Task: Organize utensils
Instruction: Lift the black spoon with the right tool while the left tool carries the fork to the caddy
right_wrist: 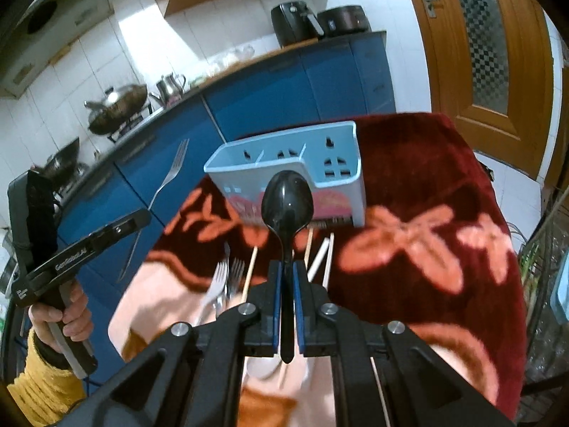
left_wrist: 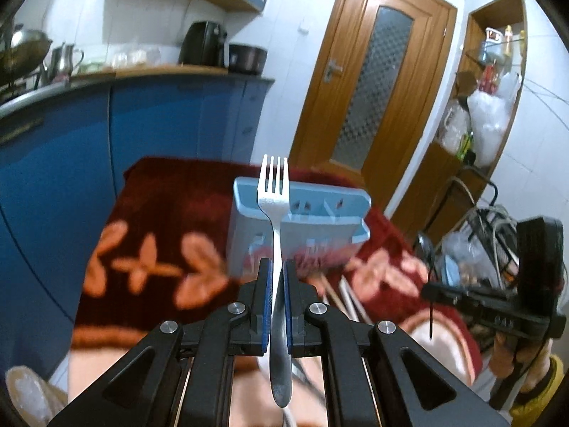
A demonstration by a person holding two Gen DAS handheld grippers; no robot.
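My left gripper [left_wrist: 278, 267] is shut on a silver fork [left_wrist: 274, 192], its tines pointing up in front of the light blue utensil holder [left_wrist: 320, 210]. That same fork [right_wrist: 170, 174] appears at the left of the right wrist view, held in the left gripper [right_wrist: 142, 219]. My right gripper [right_wrist: 287, 268] is shut on the handle of a black spoon [right_wrist: 287, 203], bowl upward, just before the light blue holder [right_wrist: 302, 156]. The holder has several compartments and stands on a dark red flowered cloth [right_wrist: 426, 185].
Two forks [right_wrist: 224, 281] and several chopsticks [right_wrist: 320, 256] lie on the cloth below the holder. Blue cabinets [left_wrist: 71, 163] with a counter, woks and kettle run behind. A wooden door [left_wrist: 377, 82] and cluttered shelf [left_wrist: 480, 114] stand right. A hand [right_wrist: 60, 316] in a yellow sleeve holds the left gripper.
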